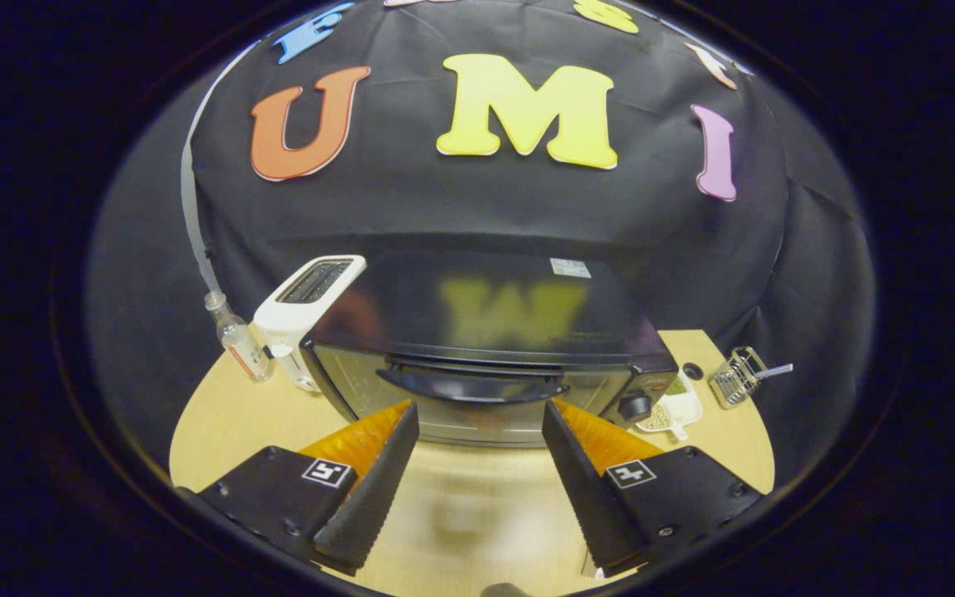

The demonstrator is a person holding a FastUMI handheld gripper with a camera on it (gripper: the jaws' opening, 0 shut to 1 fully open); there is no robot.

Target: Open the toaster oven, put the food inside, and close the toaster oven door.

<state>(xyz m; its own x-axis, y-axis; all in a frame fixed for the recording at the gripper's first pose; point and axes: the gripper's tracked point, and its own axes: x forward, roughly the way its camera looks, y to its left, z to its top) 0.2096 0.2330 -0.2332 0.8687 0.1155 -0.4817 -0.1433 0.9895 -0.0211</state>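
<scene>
Just ahead of the parted, empty tongs (477, 414) sits the glossy black toaster oven (486, 348), door closed.

Staged kitchen booth, toaster oven (477, 365), toaster (312, 298), wooden table (220, 414)

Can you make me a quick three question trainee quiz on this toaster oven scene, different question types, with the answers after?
1. True or false: the toaster oven door is shut.
2. Multiple choice: what stands right beside the white toaster, away from the oven? A) a clear bottle B) a mug C) a pan
3. Short answer: how do the tool fingers stand relative to the door handle?

Key
1. True; the door sits flush, handle up.
2. A, the clear bottle.
3. Spread open and empty, tips just short of the handle, one near each end.
</scene>
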